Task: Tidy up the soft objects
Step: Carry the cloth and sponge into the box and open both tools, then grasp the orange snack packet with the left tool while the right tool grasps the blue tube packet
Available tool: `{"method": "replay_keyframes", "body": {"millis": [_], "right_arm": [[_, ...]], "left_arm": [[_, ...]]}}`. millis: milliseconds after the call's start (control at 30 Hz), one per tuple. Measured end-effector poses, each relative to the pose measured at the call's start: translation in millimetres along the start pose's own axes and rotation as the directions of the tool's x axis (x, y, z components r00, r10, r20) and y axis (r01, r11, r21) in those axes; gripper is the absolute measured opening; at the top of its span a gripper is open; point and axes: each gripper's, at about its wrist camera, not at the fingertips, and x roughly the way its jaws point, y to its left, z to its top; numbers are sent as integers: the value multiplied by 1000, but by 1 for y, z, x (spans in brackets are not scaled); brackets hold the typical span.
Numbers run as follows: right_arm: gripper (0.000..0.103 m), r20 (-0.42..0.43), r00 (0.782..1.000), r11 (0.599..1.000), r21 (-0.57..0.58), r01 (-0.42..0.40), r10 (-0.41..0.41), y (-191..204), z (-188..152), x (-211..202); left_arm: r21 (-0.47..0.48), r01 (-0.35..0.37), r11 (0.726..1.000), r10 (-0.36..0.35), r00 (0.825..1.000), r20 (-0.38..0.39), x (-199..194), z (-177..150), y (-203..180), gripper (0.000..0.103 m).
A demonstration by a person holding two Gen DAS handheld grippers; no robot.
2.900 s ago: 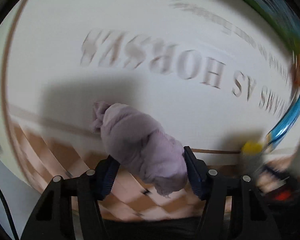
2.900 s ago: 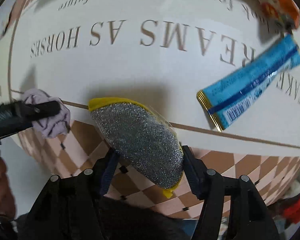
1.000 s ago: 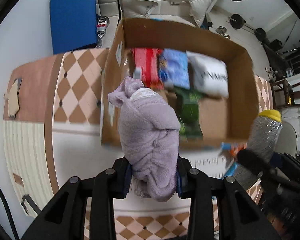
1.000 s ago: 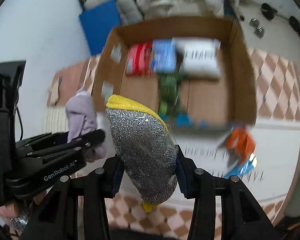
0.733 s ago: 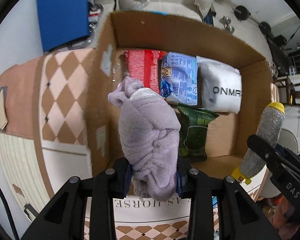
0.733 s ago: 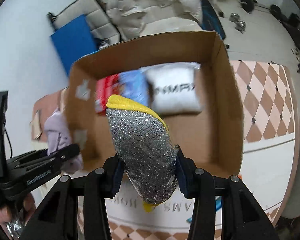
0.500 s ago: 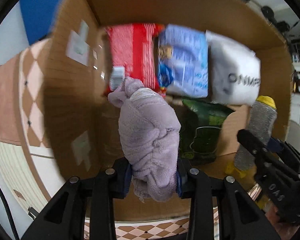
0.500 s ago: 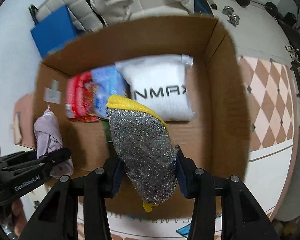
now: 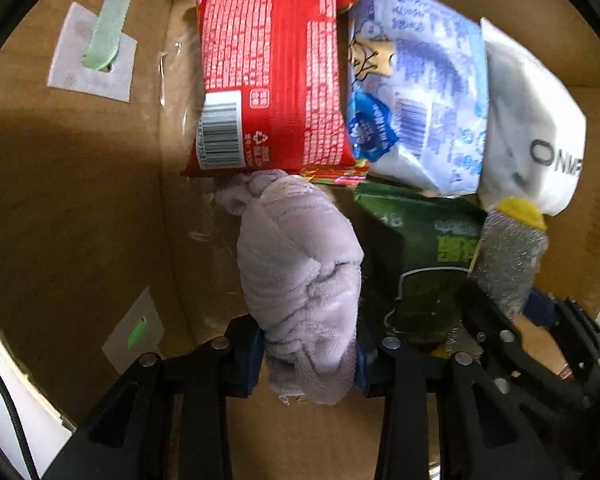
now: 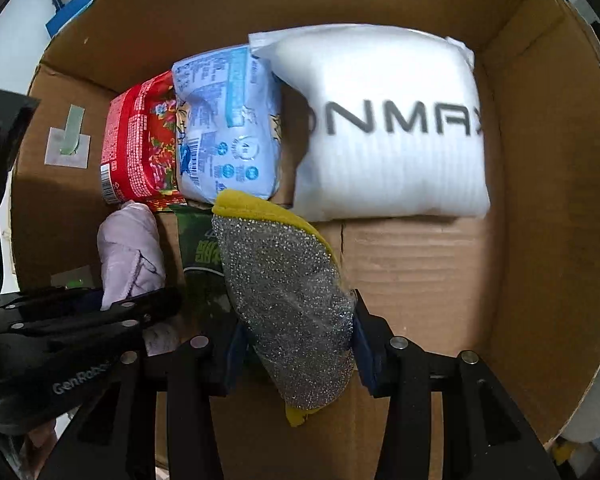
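My left gripper (image 9: 310, 354) is shut on a rolled lilac cloth (image 9: 300, 276), held inside a cardboard box (image 9: 68, 208) near its left wall, just below a red packet (image 9: 272, 76). The cloth also shows in the right wrist view (image 10: 130, 248). My right gripper (image 10: 296, 354) is shut on a silver scouring sponge with a yellow backing (image 10: 284, 292), held inside the same box (image 10: 548, 240) over a green packet (image 10: 202, 252). The sponge shows in the left wrist view (image 9: 508, 256) at the right.
In the box lie a red packet (image 10: 140, 148), a light blue packet (image 10: 228, 124), a white foam bag (image 10: 388, 124) and a green packet (image 9: 428, 256). Bare cardboard floor (image 10: 420, 264) shows to the right of the sponge. Taped labels (image 9: 96, 52) sit on the left wall.
Both grippers have moved forward and down from above the box into it, still holding the cloth and the sponge. The packets now fill the views.
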Motion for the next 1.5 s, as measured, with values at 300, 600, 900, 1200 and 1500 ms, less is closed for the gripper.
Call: {"method": "replay_keyframes", "body": {"millis": [300, 600, 900, 1200, 1500], "right_arm": [[63, -49, 997, 998, 16, -53, 54, -17, 9, -5], [89, 13, 1000, 1000, -9, 22, -22, -36, -5, -36], [103, 140, 987, 989, -114, 94, -78, -29, -39, -91], [103, 313, 949, 998, 57, 30, -47, -79, -110, -142], [90, 95, 995, 931, 362, -46, 12, -165, -214, -36]], "left_arm": [[-69, -11, 998, 11, 1000, -1, -12, -15, 16, 46], [-55, -151, 987, 158, 973, 166, -62, -51, 12, 88], [-69, -169, 983, 182, 919, 349, -126, -89, -17, 91], [-85, -225, 971, 235, 817, 527, -132, -174, -61, 92], [-57, -331, 942, 320, 836, 445, -41, -212, -95, 92]]}}
